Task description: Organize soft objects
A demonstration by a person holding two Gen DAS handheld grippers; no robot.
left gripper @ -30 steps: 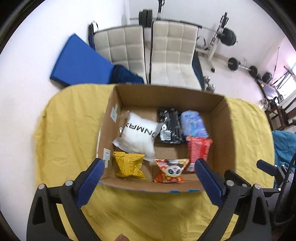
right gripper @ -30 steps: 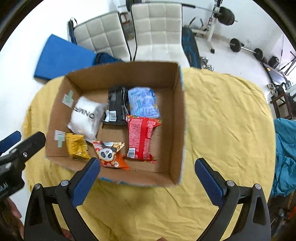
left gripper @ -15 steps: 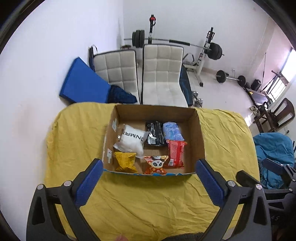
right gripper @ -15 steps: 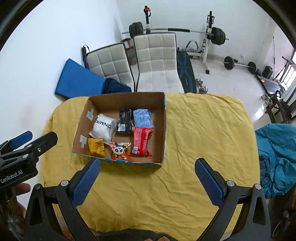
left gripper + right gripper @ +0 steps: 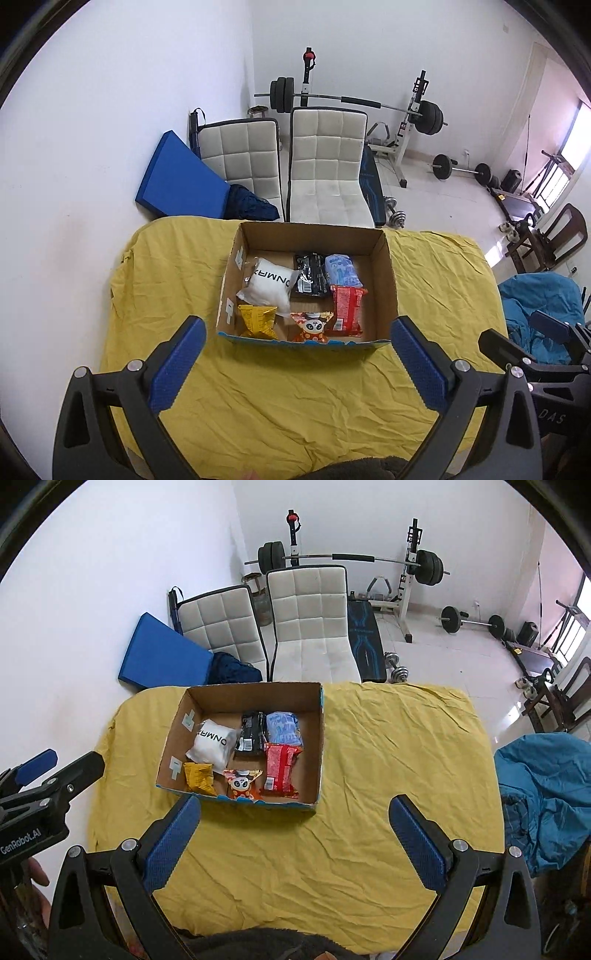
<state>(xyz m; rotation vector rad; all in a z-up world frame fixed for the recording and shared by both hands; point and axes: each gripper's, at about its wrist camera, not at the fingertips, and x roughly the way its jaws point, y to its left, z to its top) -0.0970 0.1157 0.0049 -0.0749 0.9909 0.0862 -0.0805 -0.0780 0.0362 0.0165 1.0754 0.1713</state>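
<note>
An open brown cardboard box (image 5: 320,746) is sitting on a table draped in a wrinkled yellow cloth (image 5: 388,760). Six soft packets are lying inside it: a white pouch with black lettering (image 5: 212,743), a black packet (image 5: 252,732), a pale blue packet (image 5: 283,728), a red packet (image 5: 280,768), a yellow crinkled bag (image 5: 199,777) and an orange panda-print bag (image 5: 242,783). The right gripper (image 5: 295,814) is hovering with its blue-padded fingers (image 5: 173,842) spread wide, gripping nothing. The left gripper (image 5: 61,764) is showing at the left edge.
</note>
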